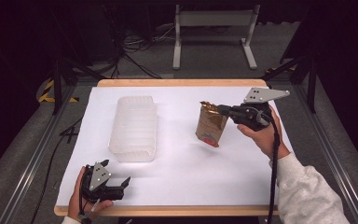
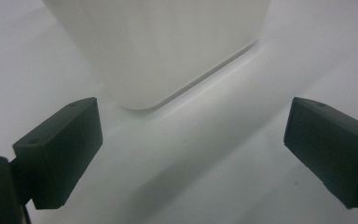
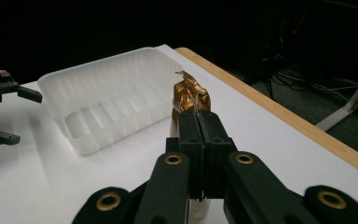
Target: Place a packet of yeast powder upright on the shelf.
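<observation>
Brown paper bag [image 1: 211, 125] w/ crumpled gold top – right-centre of white table [image 1: 177, 186], tilted, lower end looks off surface. Right gripper [image 1: 221, 110] pinching gold top, jaws pressed together on it; hand [image 1: 261, 133] behind. Translucent plastic tub [image 1: 134, 128] left of bag, apart. Left gripper [image 1: 123, 185] near-left edge – jaws spread wide, nothing between, pointing toward tub's near corner [image 2: 140, 100].

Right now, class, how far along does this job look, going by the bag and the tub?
Done: the right gripper is shut on the brown bag at its gold top. In hand: the bag appears lifted, tilted. Left: the white tub holds nothing; the left gripper waits open near it.
</observation>
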{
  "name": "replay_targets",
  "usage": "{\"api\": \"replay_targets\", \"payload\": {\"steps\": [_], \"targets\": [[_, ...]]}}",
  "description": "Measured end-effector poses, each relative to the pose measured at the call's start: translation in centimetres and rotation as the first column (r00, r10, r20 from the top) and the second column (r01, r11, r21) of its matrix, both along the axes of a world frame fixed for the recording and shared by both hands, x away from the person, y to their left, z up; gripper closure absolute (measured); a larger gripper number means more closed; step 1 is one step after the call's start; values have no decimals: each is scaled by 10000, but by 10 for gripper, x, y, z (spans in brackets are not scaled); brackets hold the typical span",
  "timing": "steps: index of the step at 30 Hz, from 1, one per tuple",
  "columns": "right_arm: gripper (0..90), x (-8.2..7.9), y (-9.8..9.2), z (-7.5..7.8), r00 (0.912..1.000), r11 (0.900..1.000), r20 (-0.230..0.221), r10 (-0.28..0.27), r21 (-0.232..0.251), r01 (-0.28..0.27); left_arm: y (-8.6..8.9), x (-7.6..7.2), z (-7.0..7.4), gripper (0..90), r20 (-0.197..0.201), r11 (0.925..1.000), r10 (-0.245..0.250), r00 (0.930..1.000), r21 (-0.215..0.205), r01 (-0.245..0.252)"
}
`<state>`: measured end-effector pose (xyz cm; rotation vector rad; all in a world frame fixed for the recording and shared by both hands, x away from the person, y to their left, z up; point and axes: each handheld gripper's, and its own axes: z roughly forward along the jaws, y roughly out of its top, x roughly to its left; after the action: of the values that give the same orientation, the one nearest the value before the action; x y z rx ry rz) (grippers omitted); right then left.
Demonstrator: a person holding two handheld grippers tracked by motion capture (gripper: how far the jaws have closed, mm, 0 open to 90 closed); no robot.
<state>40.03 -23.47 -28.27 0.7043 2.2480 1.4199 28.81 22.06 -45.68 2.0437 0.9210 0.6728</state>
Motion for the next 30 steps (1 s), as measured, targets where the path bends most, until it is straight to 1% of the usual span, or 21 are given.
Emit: {"api": "replay_targets", "payload": {"steps": [9, 11, 13, 14, 15, 17, 19, 24, 30], "targets": [[892, 6, 11, -1, 9994, 9994, 11, 344, 64, -344, 0, -1, 1, 52, 3, 10000, -66, 10000, -31, 66], [892, 7, 17, -1, 9990, 9990, 43, 448, 61, -448, 0, -1, 1, 52, -6, 10000, -44, 10000, -44, 44], [892, 8, 19, -1, 9989, 9989, 32, 469, 72, -470, 0, -1, 1, 52, -8, 10000, -52, 10000, -52, 52], [893, 9, 23, 0, 9983, 9982, 45, 581, 122, -582, -1, -1, 0, 52, -26, 10000, -41, 10000, -40, 41], [893, 9, 24, 0, 9982, 9981, 55, 597, 123, -598, -1, 0, 0, 51, -32, 10000, -59, 10000, 24, 59], [893, 10, 26, -1, 9979, 9978, 44, 646, 139, -646, -1, 0, 0, 52, -84, 10000, -78, 9999, 20, 78], [893, 11, 32, 0, 9973, 9972, 68, 737, 90, -738, -1, 0, 0, 51, -89, 10000, -79, 9999, -2, 79], [893, 14, 41, 2, 9950, 9950, 146, 988, 158, -991, -1, -1, 0, 52, -106, 10000, -94, 9999, -33, 94], [893, 17, 54, 6, 9921, 9922, 267, 1229, 186, -1234, -1, 0, -1, 51, -105, 10000, -85, 9999, 45, 85]]}}
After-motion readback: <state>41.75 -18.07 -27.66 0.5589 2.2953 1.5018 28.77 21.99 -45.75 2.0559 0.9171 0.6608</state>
